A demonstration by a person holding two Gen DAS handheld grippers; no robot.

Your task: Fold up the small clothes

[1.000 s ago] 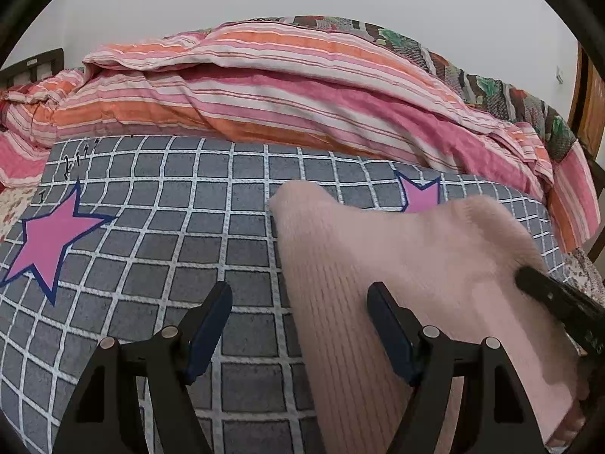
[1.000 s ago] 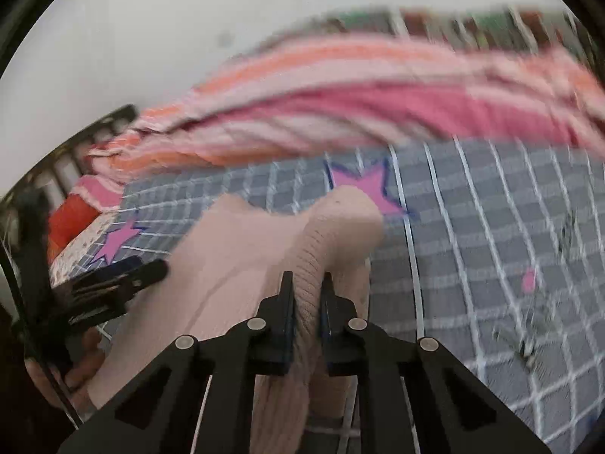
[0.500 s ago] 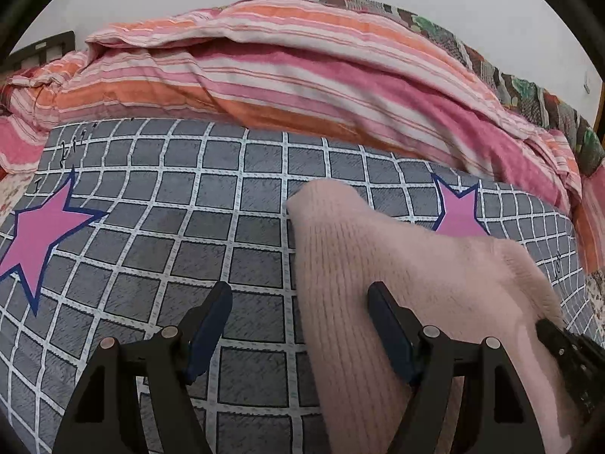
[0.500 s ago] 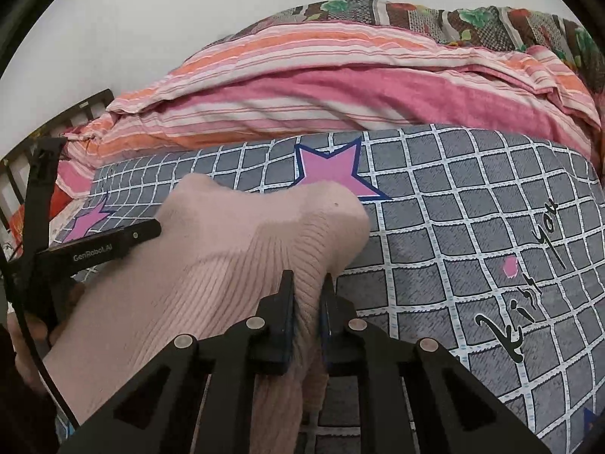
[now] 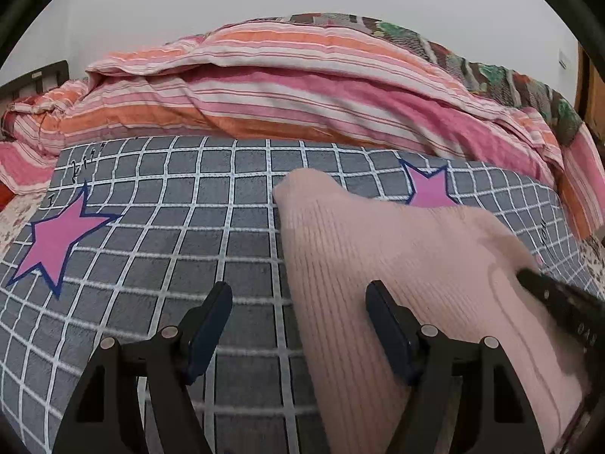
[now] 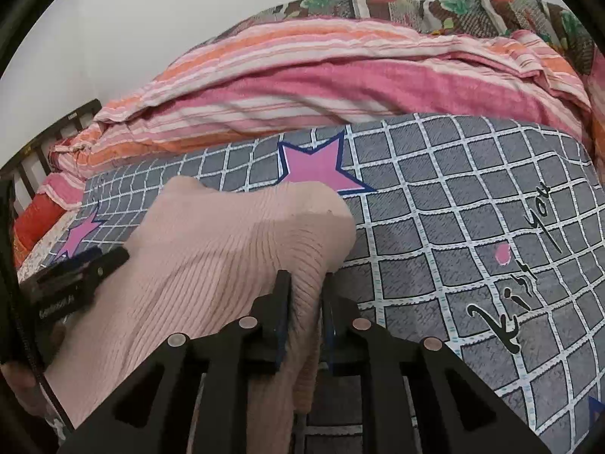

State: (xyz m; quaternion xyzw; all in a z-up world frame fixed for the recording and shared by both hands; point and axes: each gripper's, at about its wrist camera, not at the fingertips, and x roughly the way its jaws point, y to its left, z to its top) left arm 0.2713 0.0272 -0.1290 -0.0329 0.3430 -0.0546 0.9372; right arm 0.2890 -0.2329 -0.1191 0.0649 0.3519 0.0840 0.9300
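A pale pink ribbed knit garment (image 5: pixel 397 265) lies on the grey checked bedsheet (image 5: pixel 170 234), its far end flat near a pink star. My left gripper (image 5: pixel 298 289) is open and low over the sheet. The garment's left edge runs between its fingers and neither pad touches it. My right gripper (image 6: pixel 305 280) has a bunched fold of the garment (image 6: pixel 227 249) between its pads and its jaws are opening. The right gripper's black body (image 5: pixel 559 302) shows at the garment's right side in the left wrist view.
A rolled pink and orange striped quilt (image 5: pixel 302 87) runs along the far side of the bed, with a patterned blanket (image 6: pixel 435 7) behind it. A dark bed frame (image 6: pixel 45 136) stands at the left. A hand (image 6: pixel 22 378) carries the left gripper (image 6: pixel 75 276).
The right gripper's jaws have parted a little around the fold. The right view swung left and steadied. The left gripper shifted slightly, still open.
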